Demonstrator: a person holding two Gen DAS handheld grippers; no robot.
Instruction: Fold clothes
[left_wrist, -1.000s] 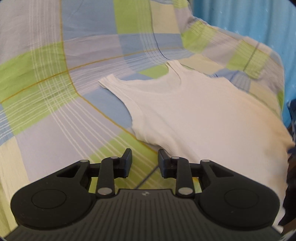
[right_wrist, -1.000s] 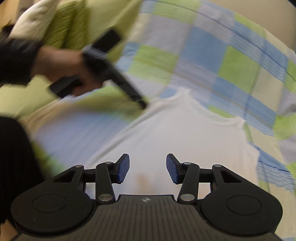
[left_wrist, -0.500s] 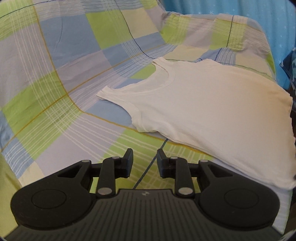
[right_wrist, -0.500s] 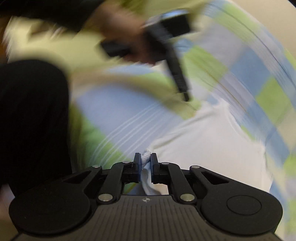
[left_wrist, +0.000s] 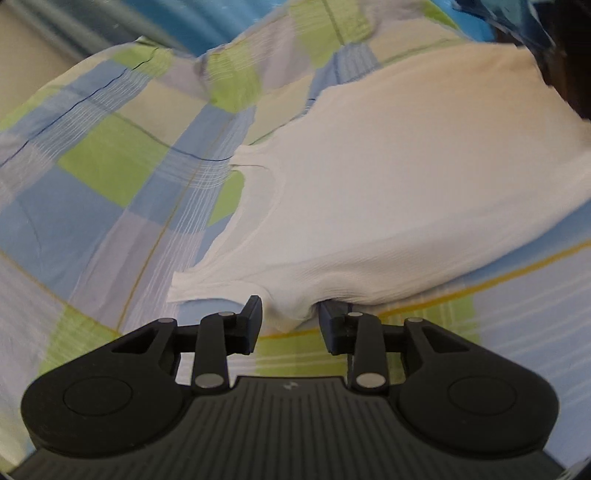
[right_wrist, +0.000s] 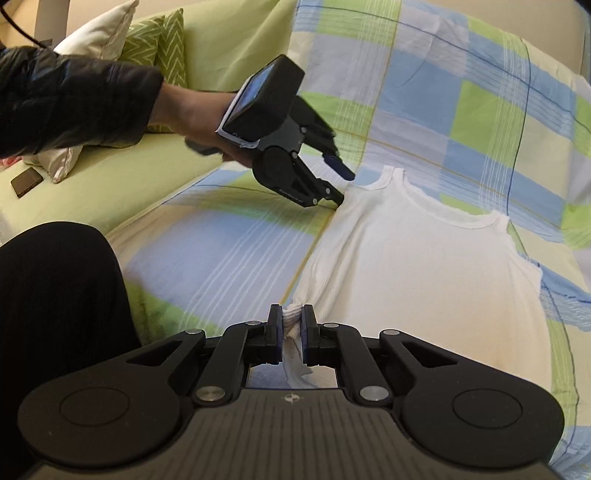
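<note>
Left wrist view: I am bringing my left gripper (left_wrist: 290, 323) to the armhole edge of the white vest (left_wrist: 399, 184), which is lying flat on the checked sheet (left_wrist: 110, 158); the fingers are standing apart around a bulge of cloth, not yet pinching.

Right wrist view: my right gripper (right_wrist: 291, 334) is clamping the vest's hem corner. I judge this the first side fold; next, the left must close. No legible writing.

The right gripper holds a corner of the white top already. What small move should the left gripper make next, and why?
Probably close the left gripper on the fold of the white tank top that bulges between its open fingers, below the armhole. The right gripper is shut on the hem corner, so a second grip on the same side edge would let both lift it over for a fold.
</note>
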